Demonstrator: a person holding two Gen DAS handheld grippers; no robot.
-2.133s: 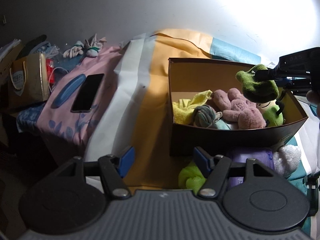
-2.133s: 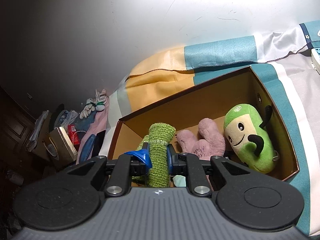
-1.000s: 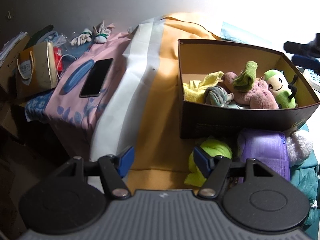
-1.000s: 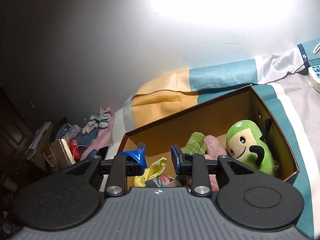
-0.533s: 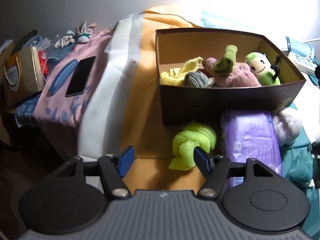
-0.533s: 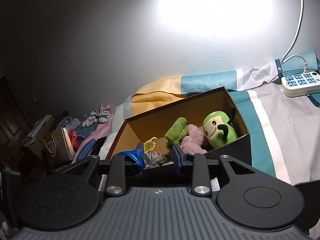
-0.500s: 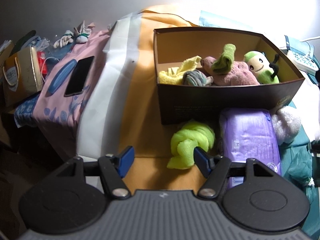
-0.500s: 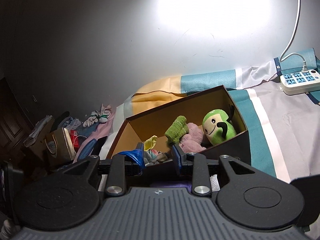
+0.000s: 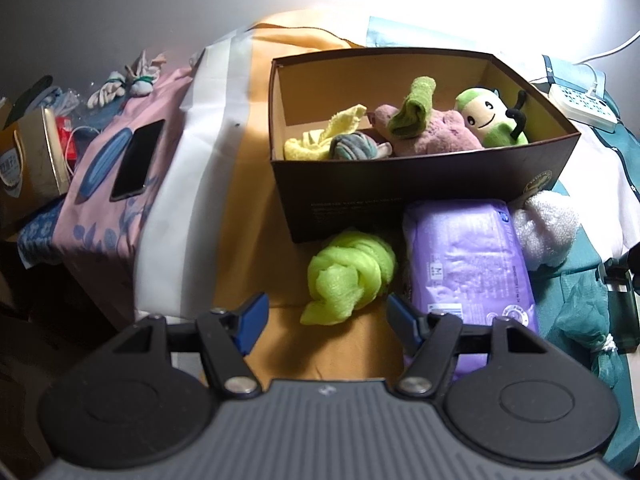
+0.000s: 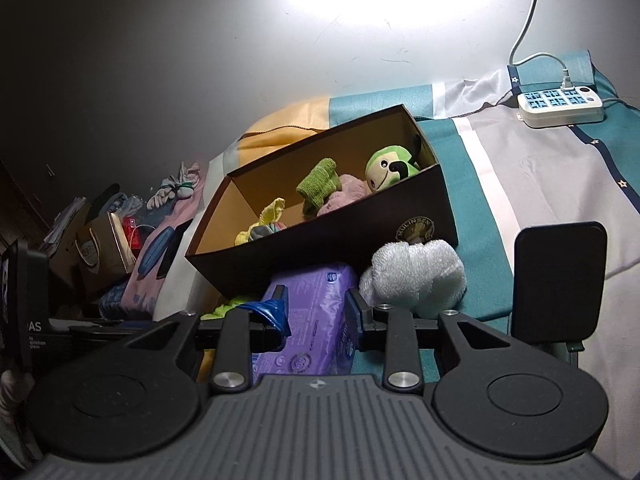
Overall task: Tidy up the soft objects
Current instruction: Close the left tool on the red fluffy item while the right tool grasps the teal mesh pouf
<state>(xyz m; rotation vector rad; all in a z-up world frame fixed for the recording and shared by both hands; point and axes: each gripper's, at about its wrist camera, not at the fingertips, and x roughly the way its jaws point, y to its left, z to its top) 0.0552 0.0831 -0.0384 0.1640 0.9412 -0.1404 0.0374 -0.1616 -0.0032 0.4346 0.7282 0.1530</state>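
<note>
A dark cardboard box (image 9: 400,196) (image 10: 360,236) holds a green sock (image 9: 412,108) (image 10: 318,186), a pink plush (image 9: 436,136), a green-and-cream plush (image 9: 490,118) (image 10: 390,168), a yellow cloth (image 9: 324,136) and a grey-blue ball (image 9: 354,146). In front of the box lie a lime green knotted cloth (image 9: 348,272), a purple soft pack (image 9: 464,256) (image 10: 316,312) and a white fluffy cloth (image 9: 546,226) (image 10: 416,272). My left gripper (image 9: 326,318) is open and empty, just short of the lime cloth. My right gripper (image 10: 316,314) is open and empty above the purple pack.
A black phone (image 9: 138,158) lies on the pink cloth at left. A gold gift bag (image 9: 30,164) stands at the far left. A white power strip (image 10: 560,104) lies at the back right. A knotted pale cloth (image 9: 128,82) lies at the back left.
My right gripper has let go of the green sock, which now lies in the box, and has pulled back and down toward the purple pack. My left gripper has drawn back slightly from the box.
</note>
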